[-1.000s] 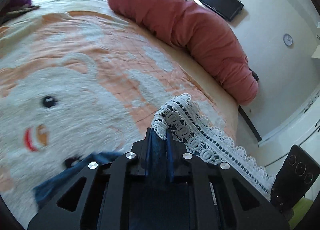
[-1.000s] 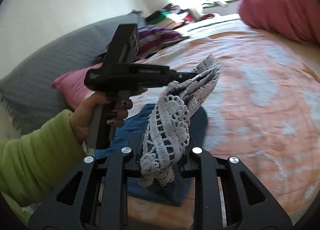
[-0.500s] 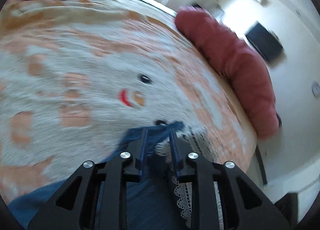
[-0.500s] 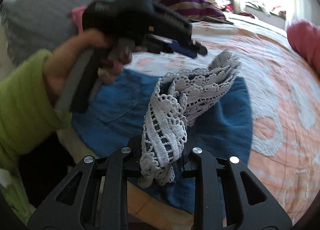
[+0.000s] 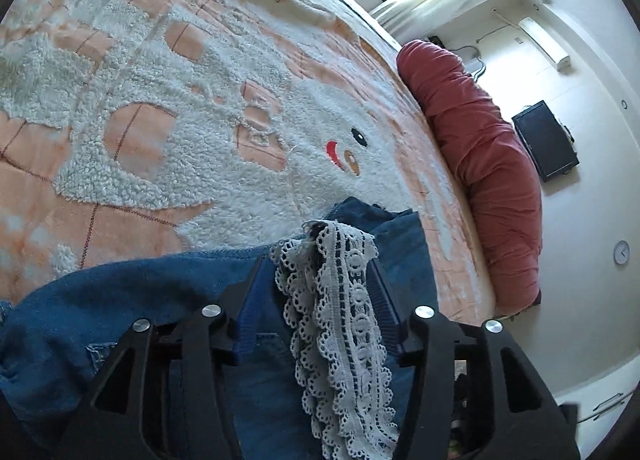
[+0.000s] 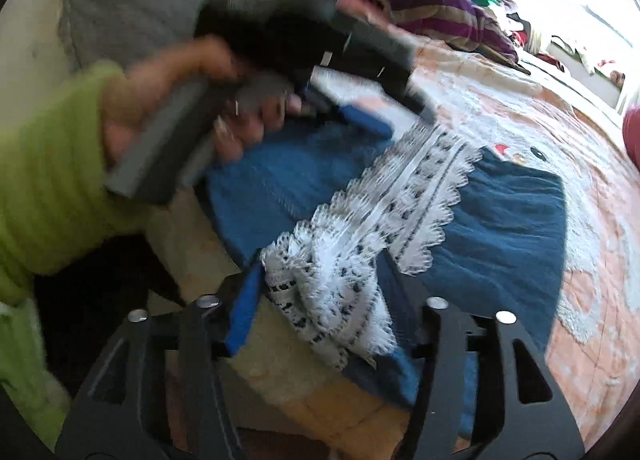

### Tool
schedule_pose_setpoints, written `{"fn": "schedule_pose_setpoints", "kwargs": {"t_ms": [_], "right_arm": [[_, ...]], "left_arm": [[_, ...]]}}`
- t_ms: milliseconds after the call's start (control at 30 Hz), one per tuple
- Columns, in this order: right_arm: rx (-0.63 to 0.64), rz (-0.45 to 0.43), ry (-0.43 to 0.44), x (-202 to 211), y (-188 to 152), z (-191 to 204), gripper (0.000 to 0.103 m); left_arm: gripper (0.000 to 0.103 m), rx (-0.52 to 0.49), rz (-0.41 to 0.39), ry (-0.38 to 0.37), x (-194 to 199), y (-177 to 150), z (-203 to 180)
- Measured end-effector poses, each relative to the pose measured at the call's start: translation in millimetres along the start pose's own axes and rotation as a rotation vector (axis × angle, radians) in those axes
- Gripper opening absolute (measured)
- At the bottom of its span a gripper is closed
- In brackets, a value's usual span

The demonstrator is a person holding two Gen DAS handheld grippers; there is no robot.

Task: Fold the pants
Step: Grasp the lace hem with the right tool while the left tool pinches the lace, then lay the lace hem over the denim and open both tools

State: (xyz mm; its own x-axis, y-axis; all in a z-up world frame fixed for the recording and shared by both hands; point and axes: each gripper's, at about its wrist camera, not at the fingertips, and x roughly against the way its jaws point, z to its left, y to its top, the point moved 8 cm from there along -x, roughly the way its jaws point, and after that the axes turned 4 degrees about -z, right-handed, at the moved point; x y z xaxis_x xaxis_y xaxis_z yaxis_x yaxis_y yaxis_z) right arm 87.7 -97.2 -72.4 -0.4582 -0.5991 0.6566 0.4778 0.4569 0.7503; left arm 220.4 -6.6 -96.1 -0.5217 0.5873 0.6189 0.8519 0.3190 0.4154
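A: Progress? The pants (image 5: 120, 300) lie on the bed (image 5: 160, 100), lace hem (image 5: 340, 320) brought over the denim; one fold appears made, more likely remain.

B: And the grippers? The left gripper (image 5: 316, 300) and right gripper (image 6: 320, 296) have just been opening; both stand parted, lace lying loose between their jaws, unpressed.

Black skeletal frames with triangular cutouts and silver screw heads behind blue-padded fingers (image 5: 250, 310), a ribbed lime-green sleeve (image 6: 48, 180) just behind the hand (image 6: 168, 108) gripping the grey-handled left gripper (image 6: 384, 120).
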Motion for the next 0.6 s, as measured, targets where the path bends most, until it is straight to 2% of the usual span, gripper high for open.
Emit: {"fn": "schedule_pose_setpoints", "kwargs": {"t_ms": [67,167,200,267,367,467,533,567,600], "right_arm": [[-0.054,-0.053,-0.01,17.5,10.4,-15.2,0.063],[-0.139,-0.089,-0.08,34.9,24.0,-58.3,0.067],[-0.161,-0.087,-0.114,38.1,27.2,-75.5,0.067],[-0.193,-0.078,-0.145,36.7,32.7,-102.9,0.068],[-0.275,-0.036,-0.182,28.0,36.2,-144.4,0.068],[-0.377,0.0,-0.161,9.8,38.4,-176.7,0.072],[-0.443,0.022,-0.13,-7.0,41.1,-196.2,0.073],[-0.475,0.037,-0.139,-16.7,40.7,-207.0,0.073],[-0.49,0.052,-0.147,-23.1,37.8,-211.2,0.073]], "left_arm": [[0.057,-0.002,0.007,0.006,-4.6,1.1,-2.0],[0.061,-0.008,0.025,0.021,-13.3,4.4,-1.0],[0.062,-0.006,0.031,0.027,-16.4,4.9,-0.9],[0.073,0.014,0.055,0.019,-25.6,4.5,-1.0],[0.08,0.035,0.059,0.021,-32.5,5.0,-0.2],[0.081,0.036,0.059,0.031,-40.1,6.6,-3.8],[0.079,0.028,0.06,0.032,-43.5,6.6,-6.5],[0.071,0.02,0.06,0.036,-44.2,6.4,-7.4],[0.051,0.013,0.061,0.034,-44.9,5.8,-9.2]]}}
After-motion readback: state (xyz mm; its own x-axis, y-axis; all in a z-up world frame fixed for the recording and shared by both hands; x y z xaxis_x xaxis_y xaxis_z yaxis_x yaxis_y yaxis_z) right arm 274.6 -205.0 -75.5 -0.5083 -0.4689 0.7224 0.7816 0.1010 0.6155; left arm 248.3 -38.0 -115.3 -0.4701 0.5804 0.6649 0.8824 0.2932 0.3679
